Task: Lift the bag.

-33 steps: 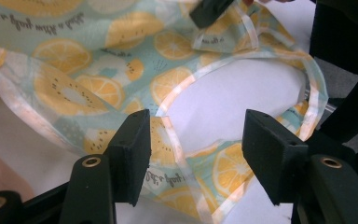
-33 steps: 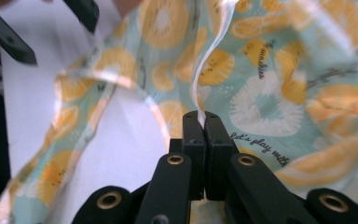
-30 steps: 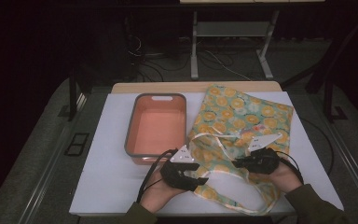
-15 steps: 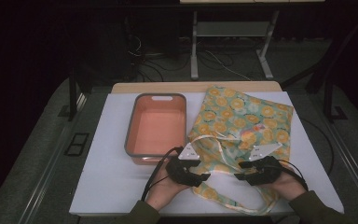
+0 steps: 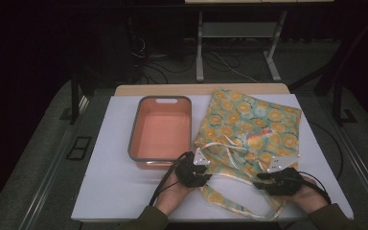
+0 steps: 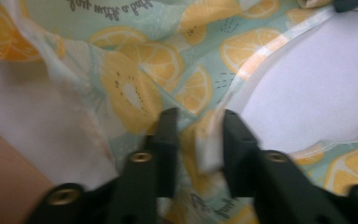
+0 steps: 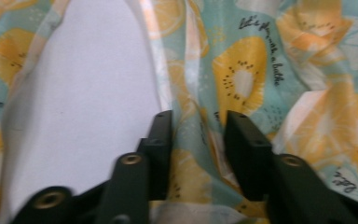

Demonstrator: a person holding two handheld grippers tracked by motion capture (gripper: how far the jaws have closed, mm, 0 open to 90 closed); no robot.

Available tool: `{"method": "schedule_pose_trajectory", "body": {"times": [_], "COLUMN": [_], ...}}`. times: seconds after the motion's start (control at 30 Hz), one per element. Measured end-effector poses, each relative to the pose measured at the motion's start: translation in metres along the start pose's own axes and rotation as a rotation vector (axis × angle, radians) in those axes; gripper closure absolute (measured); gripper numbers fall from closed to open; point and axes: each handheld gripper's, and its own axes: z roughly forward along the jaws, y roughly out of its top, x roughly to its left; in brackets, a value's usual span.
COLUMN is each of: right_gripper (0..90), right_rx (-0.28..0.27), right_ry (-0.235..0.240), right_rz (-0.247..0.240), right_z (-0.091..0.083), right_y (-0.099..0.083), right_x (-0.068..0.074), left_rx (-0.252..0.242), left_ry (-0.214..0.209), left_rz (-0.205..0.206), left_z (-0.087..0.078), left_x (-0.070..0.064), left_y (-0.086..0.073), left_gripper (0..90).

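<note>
A tote bag point(image 5: 249, 124) printed with yellow citrus slices on pale teal lies flat on the right half of the white board, its cream straps point(image 5: 220, 146) trailing toward me. My left gripper point(image 5: 202, 167) is at the bag's near left corner. In the left gripper view, its jaws point(image 6: 198, 135) are pinched on a bunched fold of the bag point(image 6: 135, 88). My right gripper point(image 5: 268, 174) is at the near right edge, and its jaws point(image 7: 198, 135) are closed on wrinkled bag fabric point(image 7: 242, 79) beside a strap.
A coral tray with a grey rim point(image 5: 134, 139) stands left of the bag, and it holds nothing. The white board point(image 5: 110, 191) lies on a wooden table. Cables and metal table legs point(image 5: 200, 52) stand on the dark floor behind.
My right gripper has slid toward me and a little to the right along the bag's near edge. The left gripper has shifted only slightly. The bag's body has stayed in place.
</note>
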Motion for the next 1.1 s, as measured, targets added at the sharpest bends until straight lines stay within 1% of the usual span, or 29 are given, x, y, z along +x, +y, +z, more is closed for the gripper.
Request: {"method": "schedule_pose_trajectory", "body": {"times": [0.07,0.1,0.17,0.2,0.27,0.37,0.4,0.5,0.6,0.7,0.9,0.97,1.1], "right_gripper": [78.5,81.8,87.0,88.4,89.0,89.1,89.2,89.1,89.2,89.1,89.3,89.3,89.3], "right_rx": [0.000,0.003,0.002,0.002,0.003,-0.016,-0.031,-0.076,-0.117,-0.155,-0.238,-0.272,-0.324], "right_ry": [-0.001,-0.003,-0.007,-0.011,-0.012,-0.009,-0.008,-0.017,-0.031,-0.048,-0.085,-0.097,-0.108], "right_rz": [-0.004,0.001,0.002,0.000,-0.001,0.009,0.014,0.026,0.029,0.039,0.052,0.057,0.072], "right_z": [0.000,0.000,0.001,0.001,0.000,-0.001,-0.003,-0.009,-0.014,-0.020,-0.031,-0.035,-0.040], "right_y": [0.000,0.001,0.001,0.002,0.002,0.003,0.003,0.006,0.010,0.016,0.029,0.034,0.045], "right_x": [0.000,0.000,0.000,0.000,-0.001,-0.003,-0.005,-0.009,-0.013,-0.020,-0.032,-0.036,-0.044], "left_rx": [0.002,0.001,0.002,-0.002,-0.017,-0.071,-0.093,-0.146,-0.187,-0.228,-0.274,-0.284,-0.313], "left_ry": [-0.010,-0.013,-0.020,-0.033,-0.042,-0.065,-0.071,-0.082,-0.080,-0.072,-0.062,-0.059,-0.055], "left_rz": [0.007,0.009,0.005,-0.003,-0.014,-0.033,-0.046,-0.056,-0.061,-0.076,-0.101,-0.109,-0.125], "left_z": [0.001,0.001,0.001,0.001,0.000,-0.006,-0.008,-0.016,-0.024,-0.031,-0.038,-0.040,-0.044], "left_x": [0.000,-0.001,-0.001,0.000,-0.001,0.000,0.000,0.000,0.003,0.007,0.017,0.020,0.026], "left_y": [0.000,0.001,0.002,0.002,0.003,0.008,0.010,0.018,0.026,0.034,0.045,0.048,0.054], "left_gripper": [84.6,87.2,88.8,88.9,89.0,89.1,89.2,89.2,89.3,89.3,89.4,89.4,89.5]}}
